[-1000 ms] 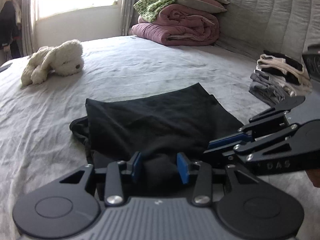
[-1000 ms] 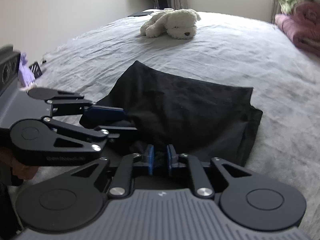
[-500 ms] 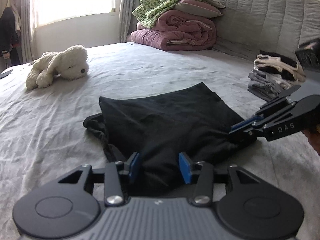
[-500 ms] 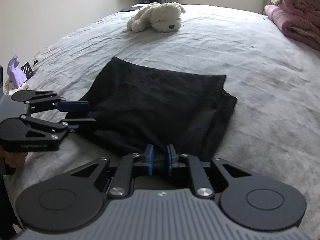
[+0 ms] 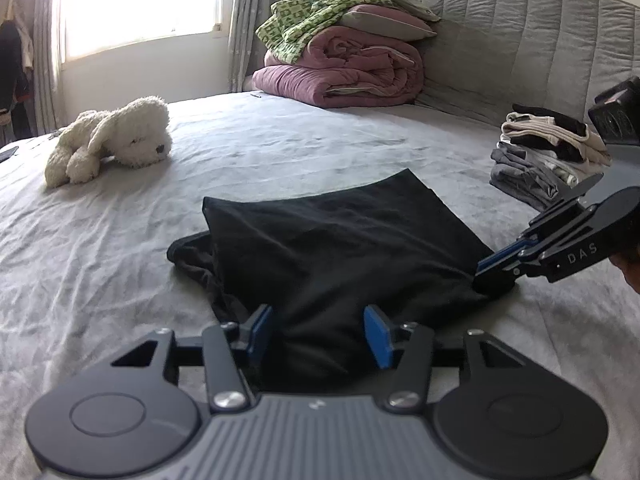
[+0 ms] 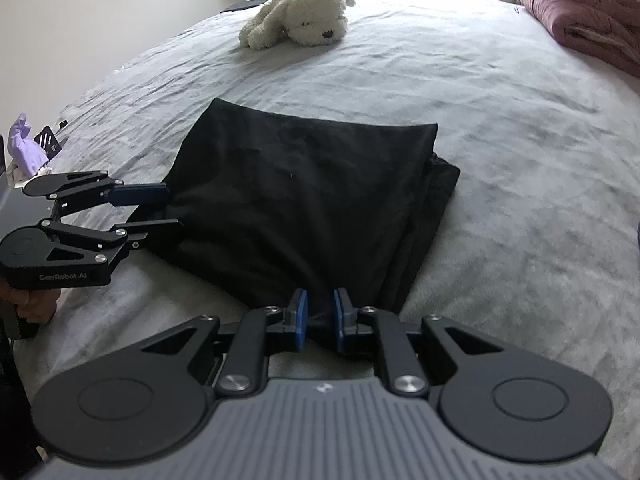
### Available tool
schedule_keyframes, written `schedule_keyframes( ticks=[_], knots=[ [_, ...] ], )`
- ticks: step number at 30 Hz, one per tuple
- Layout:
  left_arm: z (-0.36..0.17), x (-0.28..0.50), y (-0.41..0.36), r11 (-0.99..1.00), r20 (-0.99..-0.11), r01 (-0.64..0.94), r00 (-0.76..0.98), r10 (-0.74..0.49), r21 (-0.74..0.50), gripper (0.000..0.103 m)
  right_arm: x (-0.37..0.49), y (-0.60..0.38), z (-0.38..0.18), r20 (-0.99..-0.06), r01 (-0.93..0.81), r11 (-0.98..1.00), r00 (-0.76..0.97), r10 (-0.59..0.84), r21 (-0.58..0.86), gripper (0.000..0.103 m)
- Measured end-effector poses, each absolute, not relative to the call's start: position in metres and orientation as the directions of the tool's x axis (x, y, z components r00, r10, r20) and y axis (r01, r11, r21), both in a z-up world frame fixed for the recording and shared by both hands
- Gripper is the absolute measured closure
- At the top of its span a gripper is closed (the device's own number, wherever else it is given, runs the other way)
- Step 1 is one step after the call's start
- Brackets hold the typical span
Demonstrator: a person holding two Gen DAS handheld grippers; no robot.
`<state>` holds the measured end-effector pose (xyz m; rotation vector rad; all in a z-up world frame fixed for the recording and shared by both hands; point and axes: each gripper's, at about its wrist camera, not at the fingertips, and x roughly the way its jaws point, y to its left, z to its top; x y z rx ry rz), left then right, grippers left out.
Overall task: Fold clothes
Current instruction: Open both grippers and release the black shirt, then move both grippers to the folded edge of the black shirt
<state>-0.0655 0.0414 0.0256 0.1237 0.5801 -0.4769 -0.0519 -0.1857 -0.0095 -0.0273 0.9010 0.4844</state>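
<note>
Grey bed sheet (image 5: pixel 304 148) fills the scene, and on it a black garment (image 5: pixel 332 248) is laid partly doubled over, with lower layers left showing along one side. Its near edge is pinched at one corner by the right gripper (image 6: pixel 319 316), whose pads are drawn close on the cloth, while the left gripper (image 5: pixel 318 334) is held spread, with cloth lying between its pads but not clamped. With only one corner gripped, the edge could be dragged askew and the layers skewed if it is pulled now.
</note>
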Motion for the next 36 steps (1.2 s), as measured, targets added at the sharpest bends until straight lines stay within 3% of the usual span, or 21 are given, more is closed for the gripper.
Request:
schedule_keyframes(
  ticks=[13,20,21,22,30,36],
  knots=[
    [0.029,-0.059,0.054,0.876,-0.552,0.481,0.72,-0.421,-0.041,0.044,-0.046,-0.207,-0.004,-0.767,-0.423,0.88,0.484,0.42,0.215,0.09],
    [0.034,-0.055,0.07,0.9,-0.564,0.437,0.741,-0.365,-0.008,0.046,-0.046,-0.211,-0.002,-0.765,-0.433,0.879,0.491,0.417,0.201,0.087],
    [0.035,-0.054,0.072,0.904,-0.563,0.428,0.743,-0.361,-0.014,0.046,-0.047,-0.211,0.001,-0.756,-0.43,0.884,0.513,0.407,0.184,0.077],
    [0.036,-0.053,0.075,0.908,-0.562,0.419,0.746,-0.358,-0.021,0.046,-0.047,-0.211,0.004,-0.745,-0.422,0.893,0.543,0.387,0.156,0.076],
    [0.049,-0.055,0.051,0.882,-0.487,0.468,0.782,-0.388,0.049,0.046,-0.04,-0.209,0.012,-0.66,-0.389,0.906,0.639,0.395,0.166,0.076],
    [0.051,-0.027,0.034,0.871,-0.493,0.491,0.762,-0.42,0.016,0.045,-0.02,-0.195,0.005,-0.637,-0.392,0.911,0.672,0.378,0.127,0.075]
  ],
)
